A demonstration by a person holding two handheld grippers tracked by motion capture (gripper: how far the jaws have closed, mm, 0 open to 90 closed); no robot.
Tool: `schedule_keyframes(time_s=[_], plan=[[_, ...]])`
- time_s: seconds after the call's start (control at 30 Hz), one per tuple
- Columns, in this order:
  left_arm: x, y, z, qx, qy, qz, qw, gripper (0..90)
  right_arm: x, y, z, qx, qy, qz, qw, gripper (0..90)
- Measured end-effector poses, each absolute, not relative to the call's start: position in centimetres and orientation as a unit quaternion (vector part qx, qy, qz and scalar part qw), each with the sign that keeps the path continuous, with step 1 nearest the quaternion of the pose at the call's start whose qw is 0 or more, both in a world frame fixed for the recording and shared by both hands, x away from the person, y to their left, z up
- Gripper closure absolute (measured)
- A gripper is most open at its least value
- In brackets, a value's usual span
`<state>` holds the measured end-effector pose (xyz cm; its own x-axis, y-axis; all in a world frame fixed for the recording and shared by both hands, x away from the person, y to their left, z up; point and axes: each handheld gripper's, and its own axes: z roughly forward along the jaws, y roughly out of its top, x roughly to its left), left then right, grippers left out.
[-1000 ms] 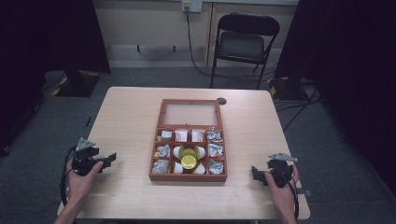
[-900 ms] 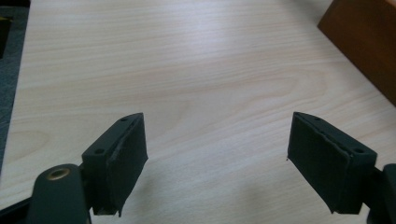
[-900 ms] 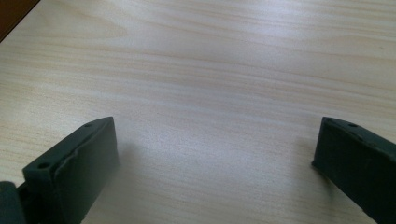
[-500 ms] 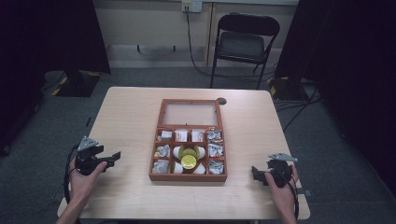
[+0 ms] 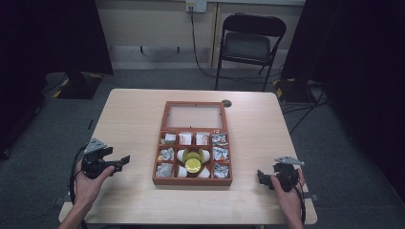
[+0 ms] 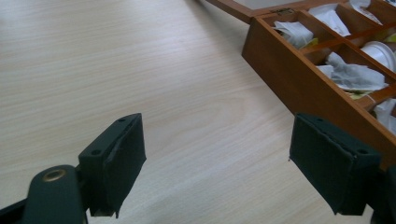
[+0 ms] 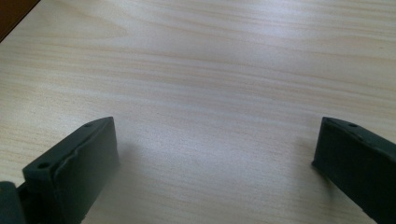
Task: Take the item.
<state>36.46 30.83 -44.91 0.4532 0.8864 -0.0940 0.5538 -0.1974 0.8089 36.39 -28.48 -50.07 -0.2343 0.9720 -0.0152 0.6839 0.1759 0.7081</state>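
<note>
A wooden compartment box [image 5: 193, 180] lies in the middle of the table, its glass-paned lid [image 5: 195, 116] folded open at the far side. Its cells hold white paper packets, white cups and a yellow-lidded round tin [image 5: 193, 165]. My left gripper [image 5: 123, 161] hovers left of the box and points at it. Its jaws are open, have just opened a little further, and hold nothing. In the left gripper view the gripper [image 6: 217, 140] faces bare wood, with the box's side wall [image 6: 280, 70] at the right. My right gripper [image 5: 261, 176] rests open and empty right of the box, over bare table [image 7: 217, 135].
The light wooden table [image 5: 129, 119] has a small dark round cap [image 5: 226, 103] near its far edge. A black folding chair [image 5: 253, 45] stands behind the table. Cables trail on the floor at the right.
My left hand has lifted a little and shifted right, toward the box. The right hand has kept still.
</note>
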Motion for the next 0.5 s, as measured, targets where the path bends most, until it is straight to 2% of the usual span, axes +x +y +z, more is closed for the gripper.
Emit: schedule_keyframes(time_s=[0.5], plan=[[37.1,28.3,-43.8,0.767,0.448,0.198,0.414,22.4,36.4,-28.5,-50.1,0.569,0.727,0.297,0.243,0.0]])
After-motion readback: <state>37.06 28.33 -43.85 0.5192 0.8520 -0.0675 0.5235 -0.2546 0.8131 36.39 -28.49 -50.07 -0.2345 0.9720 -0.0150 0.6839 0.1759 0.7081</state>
